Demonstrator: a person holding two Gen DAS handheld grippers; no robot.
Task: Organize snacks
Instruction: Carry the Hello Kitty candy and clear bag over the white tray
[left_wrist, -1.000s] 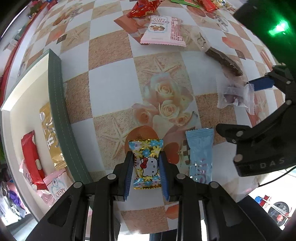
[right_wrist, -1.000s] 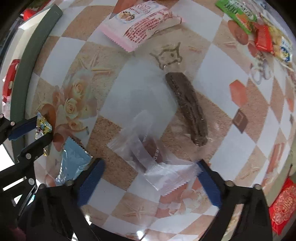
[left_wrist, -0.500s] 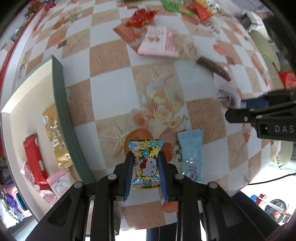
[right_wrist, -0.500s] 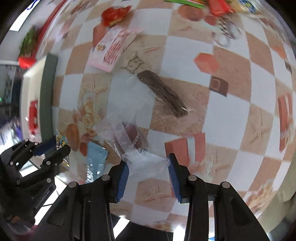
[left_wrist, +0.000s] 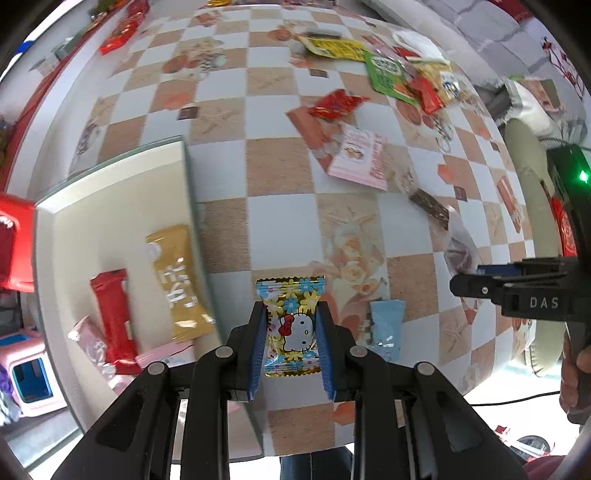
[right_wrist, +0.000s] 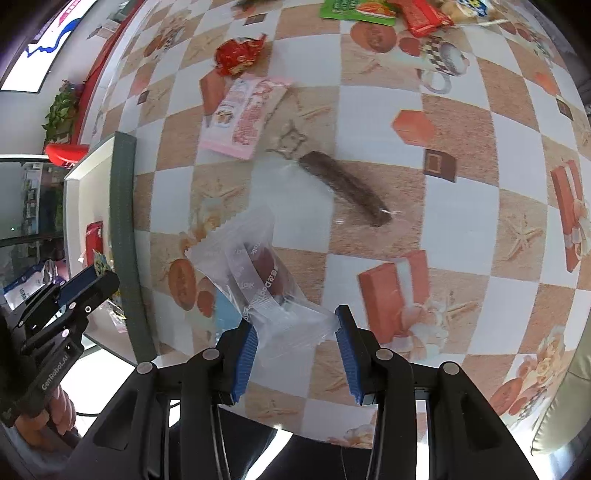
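Closest to us, our left hand-held gripper (left_wrist: 291, 339) is clamped on the small shiny foil candy packet with a cartoon cat and flowers (left_wrist: 291, 328), with the blue pads squeezing both long sides. It looks very light and crinkly, so a gentle squeeze across the middle should be enough, though the foil may be slippery. Our right hand-held gripper (right_wrist: 295, 347) is pressed onto the clear soft plastic wrapper with a brown treat inside (right_wrist: 258, 280), holding its thin flat end. We think this wrapper is floppy, so it will dangle and swing, and a hold nearer the treat would be steadier. A second ago those right jaws stood wide around the wrapper lying on the counter (right_wrist: 461, 229); they have just been closing and now pinch it. Both packets now hang above the counter, and the counter looks farther below us than it did then. Just past the cat candy lies a light blue packet (left_wrist: 386, 325), not picked up. To the left sits the cream tray with a dark green rim (left_wrist: 110, 192), now more in view, holding a gold packet (left_wrist: 177, 280) and a red packet (left_wrist: 112, 314). Farther off lie a long brown bar in clear wrap (right_wrist: 343, 186), a pink flat packet (right_wrist: 245, 116), and more snacks at the far edge.
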